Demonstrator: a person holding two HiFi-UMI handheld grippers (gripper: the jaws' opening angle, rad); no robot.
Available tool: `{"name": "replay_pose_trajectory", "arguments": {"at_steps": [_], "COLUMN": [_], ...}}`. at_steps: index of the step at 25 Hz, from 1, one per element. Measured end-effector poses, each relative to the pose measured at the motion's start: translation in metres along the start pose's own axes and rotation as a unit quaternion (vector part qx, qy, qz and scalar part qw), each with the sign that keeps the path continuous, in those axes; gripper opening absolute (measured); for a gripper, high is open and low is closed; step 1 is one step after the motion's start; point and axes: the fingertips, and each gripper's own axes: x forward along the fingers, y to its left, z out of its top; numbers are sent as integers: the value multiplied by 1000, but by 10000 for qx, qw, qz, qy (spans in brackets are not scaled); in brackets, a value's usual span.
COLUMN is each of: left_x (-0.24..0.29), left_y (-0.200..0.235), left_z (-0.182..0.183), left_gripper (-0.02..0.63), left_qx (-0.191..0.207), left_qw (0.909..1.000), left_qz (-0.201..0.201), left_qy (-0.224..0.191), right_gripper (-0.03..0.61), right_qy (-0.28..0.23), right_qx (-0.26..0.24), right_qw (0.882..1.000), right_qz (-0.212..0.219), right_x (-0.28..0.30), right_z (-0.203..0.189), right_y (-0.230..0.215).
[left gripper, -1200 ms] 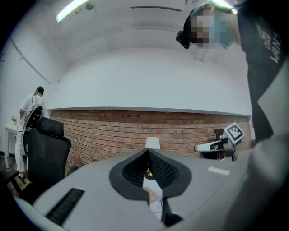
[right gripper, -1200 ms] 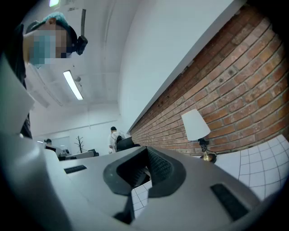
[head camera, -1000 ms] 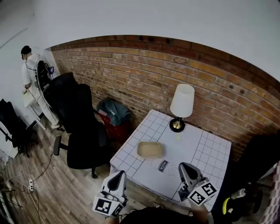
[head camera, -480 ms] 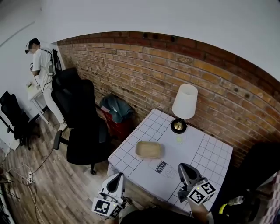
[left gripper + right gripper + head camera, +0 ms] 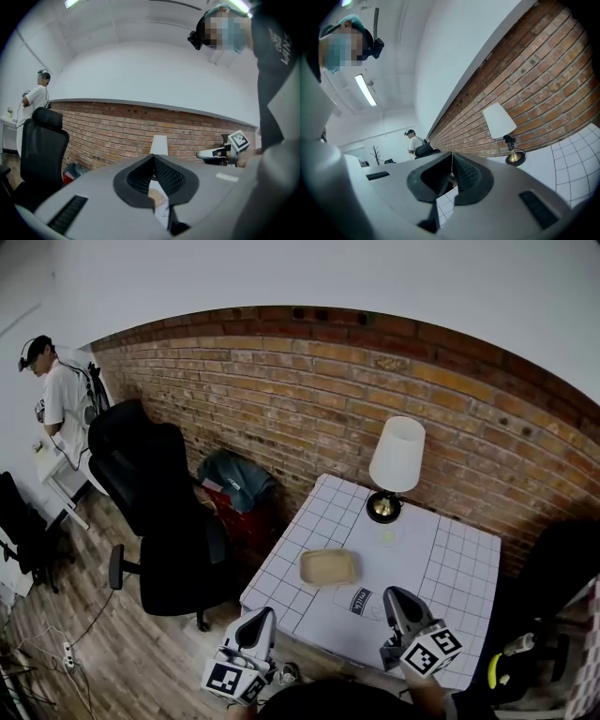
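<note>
Gridded table (image 5: 457, 563), tan tray (image 5: 328, 567) lying crosswise, left claw (image 5: 266, 614), right claw (image 5: 392, 593) closed

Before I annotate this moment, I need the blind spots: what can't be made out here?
Head view: print on the dark label near the tray, too small to read.
Head view: pale speck near the lamp, too small to identify.
Left gripper view: lamp base, largely hidden behind the left gripper.

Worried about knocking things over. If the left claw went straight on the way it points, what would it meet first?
Probably the lamp: in the left gripper view its shade stands just above the shut tips of the left claw, while the tray lies lower, under that line. Depth is unclear.
</note>
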Motion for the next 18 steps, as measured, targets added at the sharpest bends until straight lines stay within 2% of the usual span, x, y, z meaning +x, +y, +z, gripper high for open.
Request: {"name": "replay_pose_trajectory", "arguments": {"at_steps": [8, 14, 18], "left_x": [15, 21, 25], "left_y": [58, 81, 93], "left_z": [4, 0, -3], "left_gripper": [11, 11, 11], "left_qx": [-104, -137, -156], "left_qw": [9970, 9899, 9862], "left_qz": [-755, -1385, -1620], "left_qy": [154, 264, 305], "right_gripper": [5, 5, 5], "right_qy": [-284, -535, -596], "right_qx": [21, 60, 75], "right_qw": [9963, 9890, 9842], "right_qz": [-807, -1379, -1664], "right_x": [21, 21, 19], "right_z": [-17, -29, -38], "right_y": [28, 47, 54]}}
